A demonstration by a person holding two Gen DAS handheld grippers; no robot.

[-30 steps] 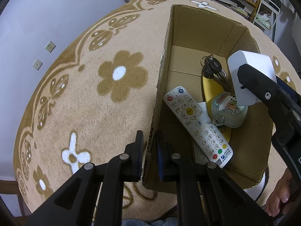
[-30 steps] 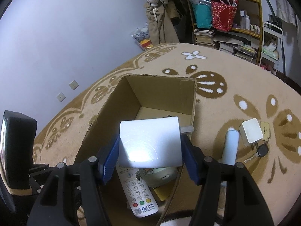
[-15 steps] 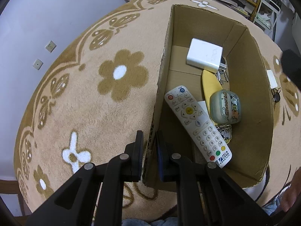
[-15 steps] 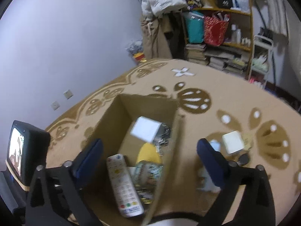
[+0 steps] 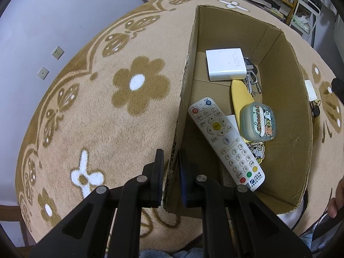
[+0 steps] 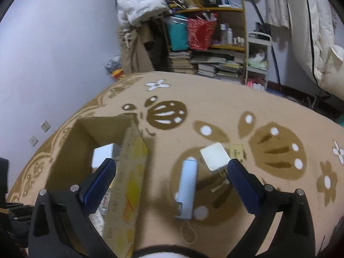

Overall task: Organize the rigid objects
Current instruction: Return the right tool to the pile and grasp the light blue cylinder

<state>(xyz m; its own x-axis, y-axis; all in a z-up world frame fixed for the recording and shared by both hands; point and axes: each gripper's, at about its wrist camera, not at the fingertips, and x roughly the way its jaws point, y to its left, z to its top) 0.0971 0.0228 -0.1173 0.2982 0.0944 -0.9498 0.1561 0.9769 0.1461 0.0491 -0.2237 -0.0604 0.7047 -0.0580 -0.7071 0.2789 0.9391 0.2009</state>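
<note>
My left gripper (image 5: pixel 171 161) is shut on the near left wall of the cardboard box (image 5: pixel 183 99). Inside lie a white charger block (image 5: pixel 224 64), keys (image 5: pixel 251 75), a yellow flat piece (image 5: pixel 239 95), a white remote (image 5: pixel 225 146) and a green cartoon case (image 5: pixel 257 121). My right gripper (image 6: pixel 172 172) is open and empty, above the rug beside the box (image 6: pixel 133 172). Between its jaws lies a pale blue cylinder (image 6: pixel 188 185). A white square adapter (image 6: pixel 215 155) and a small tan tag (image 6: pixel 236 152) lie just beyond.
The box stands on a beige rug with brown flowers (image 5: pixel 137 83). A cluttered bookshelf (image 6: pixel 206 43) and hanging clothes (image 6: pixel 301 21) stand behind the rug. Wall sockets (image 5: pixel 57 52) sit on the left wall. A hand (image 5: pixel 336 197) shows at the right edge.
My right gripper opened and dropped the white charger block into the box, then swung right, out over the rug above the blue cylinder. The left gripper has not moved.
</note>
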